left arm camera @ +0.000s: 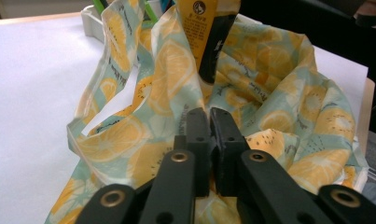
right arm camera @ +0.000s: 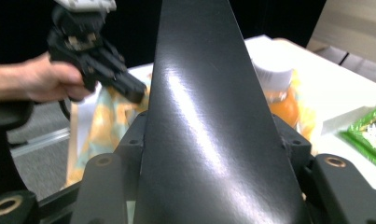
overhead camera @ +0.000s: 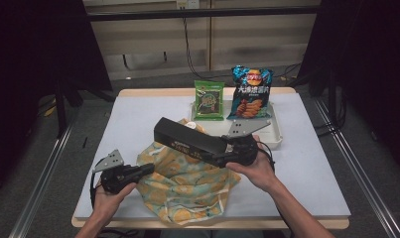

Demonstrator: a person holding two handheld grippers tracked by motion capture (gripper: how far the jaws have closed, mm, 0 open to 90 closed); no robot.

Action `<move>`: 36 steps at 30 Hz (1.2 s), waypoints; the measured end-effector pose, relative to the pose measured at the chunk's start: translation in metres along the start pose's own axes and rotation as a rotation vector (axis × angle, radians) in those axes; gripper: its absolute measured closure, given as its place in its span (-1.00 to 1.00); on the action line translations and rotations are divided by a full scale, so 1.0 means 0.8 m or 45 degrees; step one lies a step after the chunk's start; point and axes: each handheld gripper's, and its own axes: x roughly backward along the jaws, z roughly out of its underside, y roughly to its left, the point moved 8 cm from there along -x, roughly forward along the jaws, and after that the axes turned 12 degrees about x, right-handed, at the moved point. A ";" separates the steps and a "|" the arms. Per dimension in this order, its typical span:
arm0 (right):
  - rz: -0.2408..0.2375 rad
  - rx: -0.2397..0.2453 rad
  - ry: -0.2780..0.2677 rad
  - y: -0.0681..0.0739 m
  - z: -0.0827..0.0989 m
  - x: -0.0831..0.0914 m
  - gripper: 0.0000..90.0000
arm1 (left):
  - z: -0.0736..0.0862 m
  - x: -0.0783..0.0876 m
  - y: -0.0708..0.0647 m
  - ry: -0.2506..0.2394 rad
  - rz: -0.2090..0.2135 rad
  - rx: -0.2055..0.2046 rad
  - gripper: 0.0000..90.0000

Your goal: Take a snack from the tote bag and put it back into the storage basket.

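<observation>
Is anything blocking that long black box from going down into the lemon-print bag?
Nothing visible does. The right gripper holds the black box over the lemon-print bag, whose edge the left gripper pinches. A yellow-labelled item already stands inside; whether it leaves enough room is unclear.

Lemon-print bag (overhead camera: pixel 187 186) is showing as thin, soft, creased cloth. Long black box (overhead camera: pixel 190 141) is presenting a smooth, semi-gloss face, catching light. Green packet (overhead camera: pixel 209 100) and blue crisp packet (overhead camera: pixel 251 92) are appearing as glossy foil film. Table (overhead camera: pixel 138 119) is wearing a matt pale covering, with wood showing at its edge
</observation>
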 end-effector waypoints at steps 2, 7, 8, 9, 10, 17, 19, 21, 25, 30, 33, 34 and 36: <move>-0.001 0.000 -0.004 -0.004 -0.006 0.004 -0.03 | 0.001 0.000 0.000 -0.007 0.021 -0.002 0.80; 0.010 -0.002 -0.026 -0.013 -0.015 0.012 -0.03 | -0.003 0.001 -0.005 -0.041 0.029 -0.020 0.47; 0.010 -0.002 -0.033 -0.014 -0.016 0.013 -0.03 | -0.004 0.003 -0.006 -0.041 0.026 -0.015 0.44; 0.009 -0.001 -0.039 -0.016 -0.018 0.015 -0.03 | -0.005 0.003 -0.006 -0.054 0.035 -0.017 0.42; 0.011 0.001 -0.040 -0.017 -0.019 0.016 -0.03 | -0.007 0.004 -0.008 -0.070 0.041 -0.009 0.39; 0.043 0.009 -0.043 -0.034 -0.031 0.031 -0.03 | -0.011 0.012 -0.013 -0.108 0.009 -0.005 0.19; 0.056 0.002 -0.044 -0.042 -0.033 0.036 -0.03 | -0.003 0.014 -0.016 -0.083 -0.008 -0.010 0.17; 0.065 0.003 -0.041 -0.049 -0.033 0.039 -0.03 | 0.002 0.014 -0.018 -0.074 0.001 -0.012 0.09; 0.090 -0.012 -0.035 -0.068 -0.032 0.044 -0.03 | -0.006 0.018 -0.018 -0.119 0.003 -0.006 -0.01; 0.118 -0.034 -0.004 -0.092 -0.021 0.047 -0.03 | -0.009 0.029 -0.019 -0.140 -0.037 -0.038 -0.16; 0.122 -0.070 0.019 -0.105 -0.006 0.046 -0.03 | -0.011 0.031 -0.017 -0.154 -0.038 -0.029 -0.23; 0.126 -0.079 0.023 -0.108 -0.001 0.046 -0.03 | -0.011 0.032 -0.016 -0.156 -0.042 -0.023 -0.25; 0.144 -0.082 0.055 -0.113 0.011 0.047 -0.03 | -0.009 0.033 -0.012 -0.151 -0.056 -0.022 -0.27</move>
